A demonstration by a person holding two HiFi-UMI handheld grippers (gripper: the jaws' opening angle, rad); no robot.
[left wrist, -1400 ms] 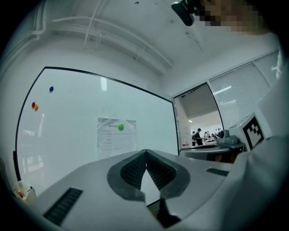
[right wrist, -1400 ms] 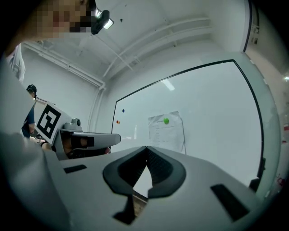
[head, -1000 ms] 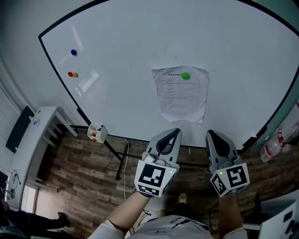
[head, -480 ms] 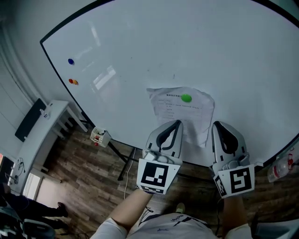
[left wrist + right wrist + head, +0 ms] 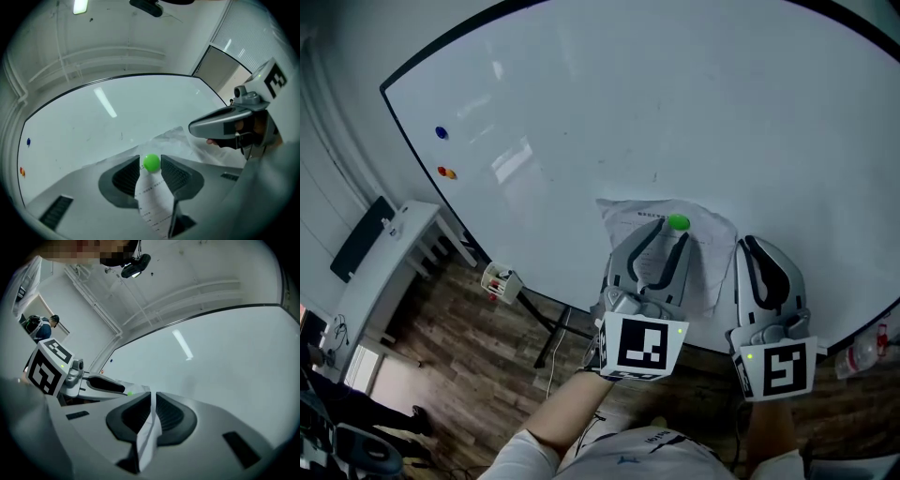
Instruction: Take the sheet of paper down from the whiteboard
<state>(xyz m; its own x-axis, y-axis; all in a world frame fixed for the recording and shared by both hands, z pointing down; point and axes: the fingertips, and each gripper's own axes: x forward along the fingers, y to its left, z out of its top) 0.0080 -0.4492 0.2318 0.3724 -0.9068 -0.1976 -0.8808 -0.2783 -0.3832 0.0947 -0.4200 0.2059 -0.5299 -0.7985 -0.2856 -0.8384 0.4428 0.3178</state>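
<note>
The glossy white whiteboard (image 5: 675, 94) has a black frame, the crumpled white sheet of paper (image 5: 712, 255) shows fine dark print under a round green magnet (image 5: 679, 222), 1 blue magnet (image 5: 442, 132) and a red-and-orange magnet pair (image 5: 446, 172) dot the far left, and the grey left gripper (image 5: 666, 234) and grey right gripper (image 5: 752, 246) carry black-and-white square-patterned cubes (image 5: 642, 345) over the brown wood-plank floor (image 5: 478, 375).

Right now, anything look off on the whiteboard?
Yes: the sheet is crumpled and wavy-edged, not flat against the whiteboard. Only one green magnet near its top pins it, and the right tool pinches a folded edge.
</note>
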